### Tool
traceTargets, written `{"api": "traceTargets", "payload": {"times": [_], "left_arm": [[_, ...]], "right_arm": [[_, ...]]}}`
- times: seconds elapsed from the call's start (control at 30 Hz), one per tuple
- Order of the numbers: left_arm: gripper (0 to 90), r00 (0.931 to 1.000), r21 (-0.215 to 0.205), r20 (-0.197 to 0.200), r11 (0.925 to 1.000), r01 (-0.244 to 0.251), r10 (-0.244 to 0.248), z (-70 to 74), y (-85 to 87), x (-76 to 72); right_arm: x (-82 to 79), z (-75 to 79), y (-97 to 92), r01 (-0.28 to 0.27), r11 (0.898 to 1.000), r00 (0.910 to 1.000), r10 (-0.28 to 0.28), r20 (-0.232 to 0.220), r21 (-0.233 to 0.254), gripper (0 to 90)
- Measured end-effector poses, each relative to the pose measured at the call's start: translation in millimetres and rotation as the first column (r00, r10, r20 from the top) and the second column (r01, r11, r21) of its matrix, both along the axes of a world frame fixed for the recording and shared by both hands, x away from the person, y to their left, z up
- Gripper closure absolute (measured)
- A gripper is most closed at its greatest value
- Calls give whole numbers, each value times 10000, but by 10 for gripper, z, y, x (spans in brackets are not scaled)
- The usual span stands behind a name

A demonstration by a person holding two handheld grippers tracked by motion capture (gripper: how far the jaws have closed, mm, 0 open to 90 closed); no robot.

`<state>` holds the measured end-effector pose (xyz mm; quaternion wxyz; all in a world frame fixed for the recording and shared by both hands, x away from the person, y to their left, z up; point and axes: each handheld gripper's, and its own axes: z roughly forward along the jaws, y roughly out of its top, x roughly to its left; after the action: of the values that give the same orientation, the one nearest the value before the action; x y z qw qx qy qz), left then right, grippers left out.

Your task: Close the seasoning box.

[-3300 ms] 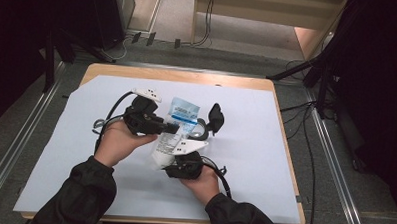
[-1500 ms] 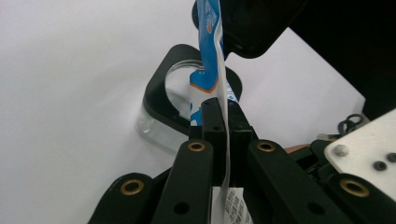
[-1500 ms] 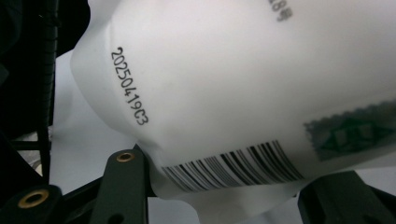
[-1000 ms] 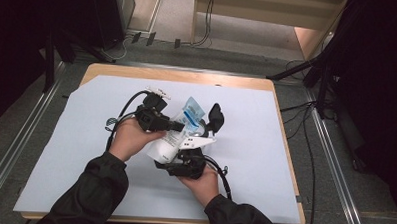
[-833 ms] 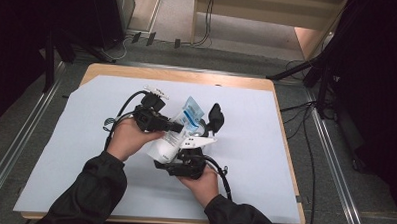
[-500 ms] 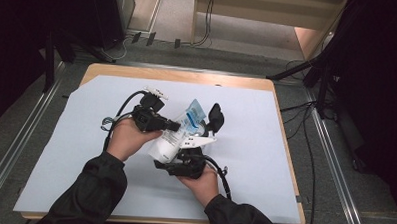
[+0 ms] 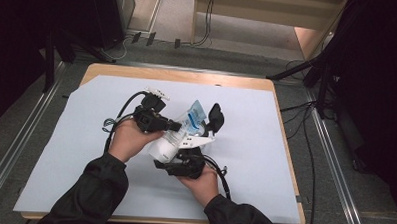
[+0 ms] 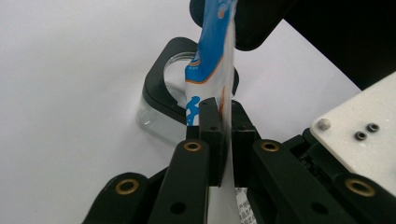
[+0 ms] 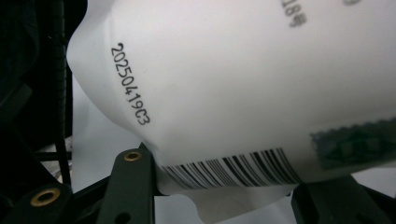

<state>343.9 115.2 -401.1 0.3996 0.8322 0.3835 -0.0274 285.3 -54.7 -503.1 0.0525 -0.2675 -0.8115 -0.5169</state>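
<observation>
Here, a white-and-blue pouch (image 7: 178,136) is held above the table's middle: its lower end is clamped by the right gripper (image 7: 185,159), its flat top pinched by the left gripper (image 8: 219,135), seemingly for tearing open.

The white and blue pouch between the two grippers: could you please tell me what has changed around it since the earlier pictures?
The left gripper has just closed its jaws on the thin top edge of the pouch, which it was not yet gripping earlier. The pouch has tilted more upright, its blue end toward the black-framed clear container. The right gripper stays clamped on the pouch's lower part; both hands and the container have kept their places.
</observation>
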Motion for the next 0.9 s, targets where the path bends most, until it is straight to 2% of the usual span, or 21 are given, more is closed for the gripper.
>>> {"api": "traceTargets", "payload": {"times": [0.27,0.43,0.5,0.57,0.77,0.87,0.9], "left_arm": [[811,10000,-220,-59,9998,-15,14,44,44,-28],[828,10000,-227,-33,9997,-74,74,66,70,-39],[865,9999,-174,77,9998,-89,90,66,71,-42],[900,9995,92,272,9999,-131,128,65,53,-58],[900,9993,134,274,9996,-252,249,52,34,-54],[900,9989,169,270,9991,-398,394,48,22,-54],[900,9989,204,272,9990,-389,383,46,20,-52]], "right_arm": [[10,22,-19,-70,9989,9997,81,-249,460,569],[17,28,-29,-117,9970,9987,154,-483,765,569],[18,32,-27,-130,9966,9987,170,-490,810,568],[14,34,-18,-120,9976,9990,149,-411,687,567],[10,31,3,-64,9993,9998,70,-168,371,563],[2,42,22,-75,9999,10000,75,59,94,547],[-9,47,37,-111,9999,9996,113,256,-100,533]]}}
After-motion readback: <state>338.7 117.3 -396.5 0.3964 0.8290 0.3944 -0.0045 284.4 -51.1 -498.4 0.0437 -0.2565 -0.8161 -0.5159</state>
